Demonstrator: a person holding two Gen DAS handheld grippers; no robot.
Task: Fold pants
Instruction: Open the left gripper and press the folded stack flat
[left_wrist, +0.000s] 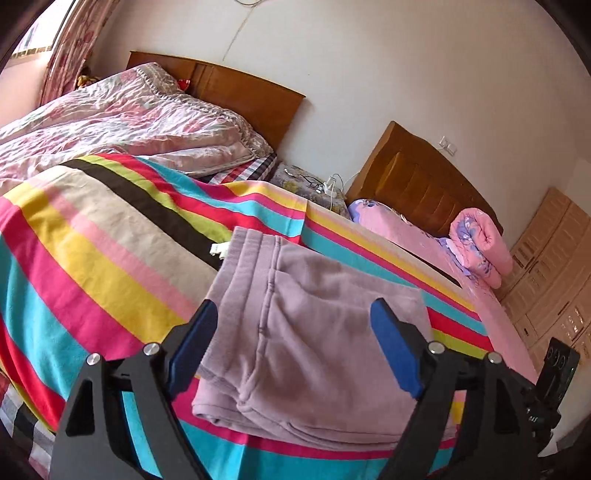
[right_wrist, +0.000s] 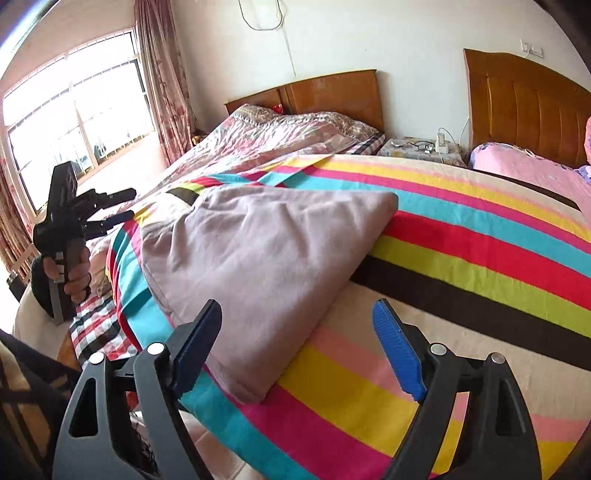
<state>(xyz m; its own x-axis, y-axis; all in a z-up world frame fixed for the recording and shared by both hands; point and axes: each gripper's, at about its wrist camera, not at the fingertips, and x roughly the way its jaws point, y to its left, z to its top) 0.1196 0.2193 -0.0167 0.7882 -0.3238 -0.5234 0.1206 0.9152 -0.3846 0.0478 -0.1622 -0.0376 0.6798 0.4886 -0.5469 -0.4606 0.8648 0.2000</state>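
Note:
The mauve pants lie folded into a compact stack on the striped bedsheet; they also show in the right wrist view. My left gripper is open and empty, held just above the near end of the pants. My right gripper is open and empty, hovering over the near corner of the folded pants. The left gripper also shows at the far left of the right wrist view, held in a hand, open and off the bed's edge.
A pink quilt is bunched at the head of the bed. A nightstand with cables stands between two wooden headboards. A second bed with pink bedding lies to the right. A window is at the left.

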